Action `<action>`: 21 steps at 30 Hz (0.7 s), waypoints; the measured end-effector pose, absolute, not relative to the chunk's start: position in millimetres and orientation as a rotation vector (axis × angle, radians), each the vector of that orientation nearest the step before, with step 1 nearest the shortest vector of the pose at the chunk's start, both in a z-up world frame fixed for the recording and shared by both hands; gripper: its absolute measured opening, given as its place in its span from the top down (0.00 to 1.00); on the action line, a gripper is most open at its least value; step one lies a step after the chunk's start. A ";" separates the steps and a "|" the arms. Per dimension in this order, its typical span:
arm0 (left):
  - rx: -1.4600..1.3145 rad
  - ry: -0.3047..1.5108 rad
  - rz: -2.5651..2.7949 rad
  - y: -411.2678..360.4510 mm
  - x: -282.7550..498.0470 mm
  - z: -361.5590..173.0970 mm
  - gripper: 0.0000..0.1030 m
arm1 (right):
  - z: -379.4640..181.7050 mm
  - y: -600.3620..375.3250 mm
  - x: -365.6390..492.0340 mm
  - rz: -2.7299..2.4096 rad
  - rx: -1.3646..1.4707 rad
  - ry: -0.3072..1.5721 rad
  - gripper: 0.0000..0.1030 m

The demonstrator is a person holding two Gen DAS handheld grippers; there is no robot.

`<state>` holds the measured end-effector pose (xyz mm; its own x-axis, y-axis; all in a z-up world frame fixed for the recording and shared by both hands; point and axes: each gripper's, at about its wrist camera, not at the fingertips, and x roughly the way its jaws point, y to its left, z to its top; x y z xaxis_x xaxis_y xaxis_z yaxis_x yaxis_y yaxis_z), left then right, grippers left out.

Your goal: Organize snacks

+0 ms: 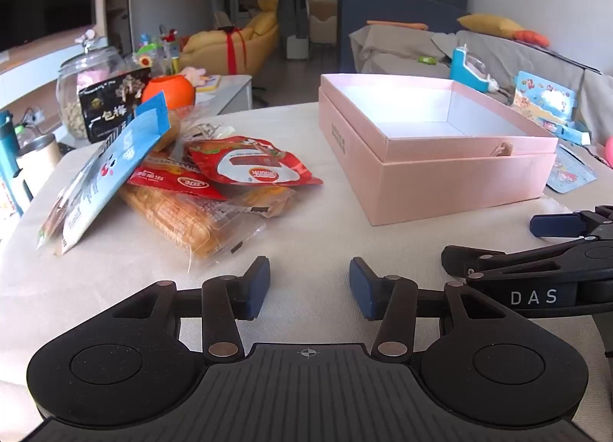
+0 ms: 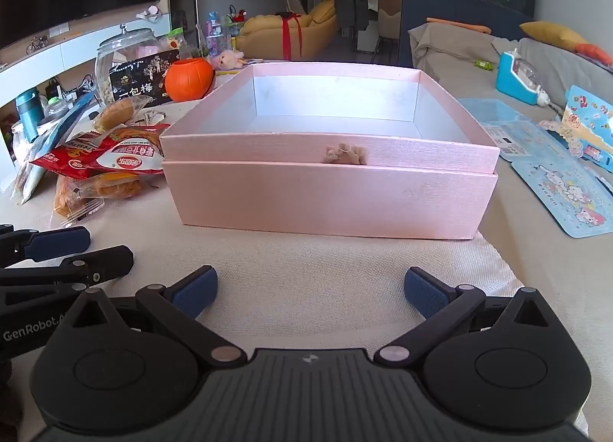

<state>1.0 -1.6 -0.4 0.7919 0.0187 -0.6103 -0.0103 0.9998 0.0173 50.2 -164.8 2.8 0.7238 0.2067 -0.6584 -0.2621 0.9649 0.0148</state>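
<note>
A pile of snack packets lies on the cloth-covered table: a red packet (image 1: 249, 166), a clear bread packet (image 1: 191, 220) and a blue-white pouch (image 1: 103, 174). The pile also shows at the left in the right wrist view (image 2: 111, 162). An open, empty pink box (image 1: 459, 177) stands to the right of the pile, straight ahead in the right wrist view (image 2: 329, 189). My left gripper (image 1: 309, 287) is open and empty, low over the table just short of the pile. My right gripper (image 2: 310, 290) is open and empty in front of the box.
A glass jar (image 1: 82, 89), a black snack box (image 1: 111, 105) and an orange pumpkin pot (image 1: 170, 91) stand behind the pile. Blue sticker cards (image 2: 567, 181) and a blue toy (image 2: 517, 78) lie right of the box. A sofa is beyond.
</note>
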 end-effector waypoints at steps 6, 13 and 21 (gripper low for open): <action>-0.001 0.643 0.011 -0.9 0.9 0.0 0.50 | 2.7 -163.2 51.7 0.259 -0.079 0.703 0.00; -0.002 0.641 0.010 -1.1 0.1 -0.1 0.50 | 2.8 -164.2 50.0 0.261 -0.075 0.695 0.00; -0.003 0.640 0.010 -0.8 -0.1 -0.1 0.50 | 2.8 -164.3 49.8 0.261 -0.074 0.693 0.00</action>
